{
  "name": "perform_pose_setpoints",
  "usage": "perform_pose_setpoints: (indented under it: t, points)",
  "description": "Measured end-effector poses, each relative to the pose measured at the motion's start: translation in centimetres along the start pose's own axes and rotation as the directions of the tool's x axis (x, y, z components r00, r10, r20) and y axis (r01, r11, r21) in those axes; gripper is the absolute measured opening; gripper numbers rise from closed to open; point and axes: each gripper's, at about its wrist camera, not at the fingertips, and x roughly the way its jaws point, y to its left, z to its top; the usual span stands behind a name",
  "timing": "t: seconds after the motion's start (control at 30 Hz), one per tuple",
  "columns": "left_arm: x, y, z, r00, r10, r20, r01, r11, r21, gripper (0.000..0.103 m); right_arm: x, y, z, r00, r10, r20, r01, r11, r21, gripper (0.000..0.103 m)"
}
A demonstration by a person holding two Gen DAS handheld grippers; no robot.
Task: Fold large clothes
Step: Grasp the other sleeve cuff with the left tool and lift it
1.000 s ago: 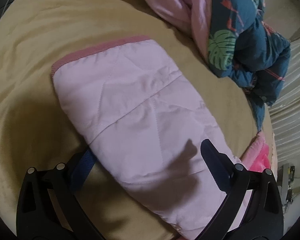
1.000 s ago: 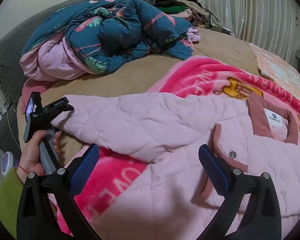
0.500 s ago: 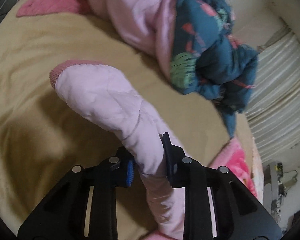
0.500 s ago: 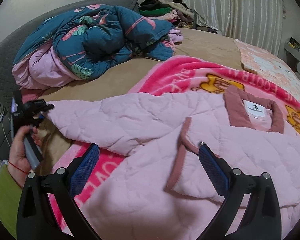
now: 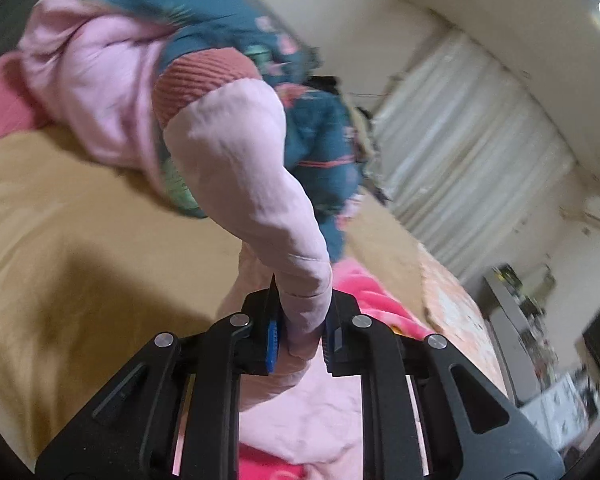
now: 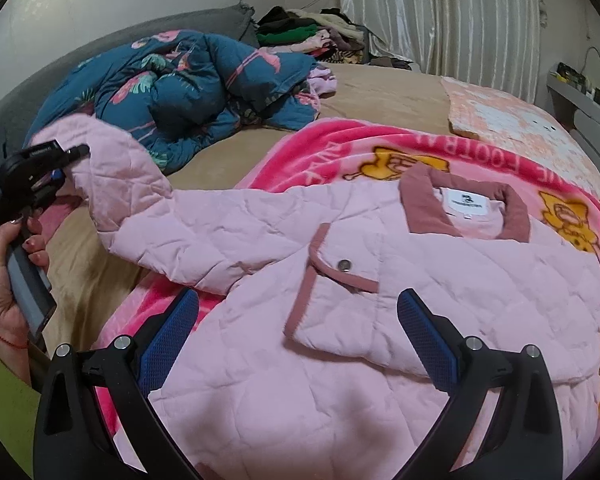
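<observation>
A pale pink quilted jacket point(image 6: 380, 280) with a dusty-rose collar lies front up on a bright pink blanket point(image 6: 340, 152) on the bed. My left gripper point(image 5: 302, 336) is shut on the jacket's sleeve point(image 5: 252, 184) and holds it lifted off the bed, its ribbed rose cuff point(image 5: 204, 80) pointing up. In the right wrist view the left gripper point(image 6: 66, 160) holds the raised sleeve point(image 6: 132, 184) at the left. My right gripper point(image 6: 296, 340) is open and empty, hovering just above the jacket's front below the chest pocket flap point(image 6: 340, 268).
A rumpled teal flamingo-print duvet point(image 6: 204, 84) with pink lining lies at the head of the tan bed sheet point(image 6: 380, 88). A pile of clothes point(image 6: 308, 32) sits at the far corner. Curtains point(image 6: 440, 12) hang behind. A shelf point(image 6: 580, 92) stands at the right.
My left gripper closed on the sleeve and lifted it up off the bed, swinging upward. The right gripper stayed open and moved slightly forward over the jacket.
</observation>
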Motion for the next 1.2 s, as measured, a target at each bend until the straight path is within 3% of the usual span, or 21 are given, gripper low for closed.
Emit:
perform_pose_setpoints:
  t: [0.2,0.4,0.77,0.9,1.0,1.2]
  points:
    - [-1.9,-5.5,-1.2,0.993,-0.118,0.001,0.118,0.988,0.104,0.009,-2.3,-2.3,-0.7,0.999,-0.026,0.037,0.024,0.999,0.043,0.099]
    - [-3.5,-9.2,-2.5,0.967,-0.252,-0.034,0.254,0.954,0.157,0.009,-4.1,-5.0,-1.9,0.997,-0.053,0.063,0.047,0.994,0.101,0.099]
    - [-3.5,-11.8,-3.8,0.928,-0.361,-0.089,0.371,0.908,0.196,0.009,-6.8,-9.1,-4.0,0.991,-0.106,0.079,0.090,0.979,0.182,0.099]
    - [-4.1,-13.2,-4.9,0.907,-0.405,-0.119,0.422,0.881,0.215,0.009,-7.5,-10.6,-4.6,0.989,-0.121,0.086,0.101,0.972,0.212,0.099]
    - [-4.5,-14.4,-5.6,0.886,-0.444,-0.134,0.464,0.847,0.261,0.009,-8.4,-11.7,-4.9,0.987,-0.134,0.089,0.110,0.967,0.229,0.099]
    - [-4.9,-17.1,-8.1,0.830,-0.521,-0.198,0.557,0.770,0.311,0.009,-10.7,-14.1,-5.2,0.979,-0.175,0.106,0.141,0.953,0.267,0.099]
